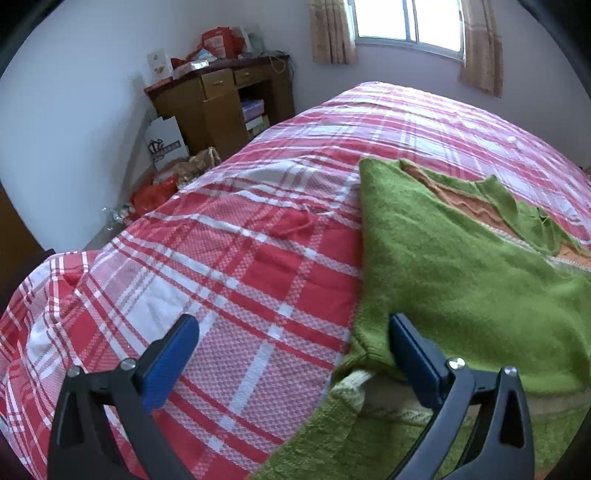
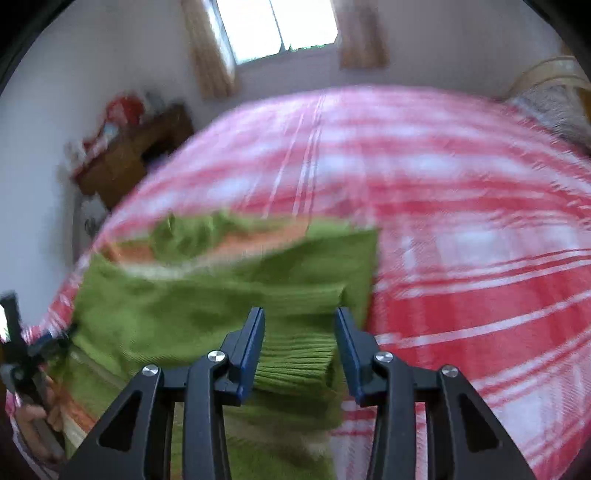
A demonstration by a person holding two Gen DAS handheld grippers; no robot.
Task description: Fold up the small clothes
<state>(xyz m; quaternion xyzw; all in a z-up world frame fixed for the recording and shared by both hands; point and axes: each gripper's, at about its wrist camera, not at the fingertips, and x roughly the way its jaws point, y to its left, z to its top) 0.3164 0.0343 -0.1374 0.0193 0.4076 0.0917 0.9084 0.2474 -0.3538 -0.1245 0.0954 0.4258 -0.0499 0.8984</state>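
A green knitted sweater [image 1: 458, 266] with orange and cream stripes lies on the red plaid bed cover [image 1: 236, 266]. My left gripper [image 1: 291, 354] is open at the sweater's left edge; its right finger [image 1: 413, 358] rests over the green knit by a ribbed cuff. In the blurred right wrist view the sweater [image 2: 207, 295] lies partly folded, and my right gripper [image 2: 299, 343] is open with the ribbed green cuff [image 2: 295, 358] between its spread fingers. The left gripper also shows in the right wrist view [image 2: 22, 354] at the far left.
A wooden desk [image 1: 221, 103] piled with boxes stands by the wall beyond the bed's left side, with bags [image 1: 162, 181] on the floor beside it. A curtained window [image 1: 406, 22] is behind the bed. A pillow [image 2: 554, 103] lies at the bed's far right.
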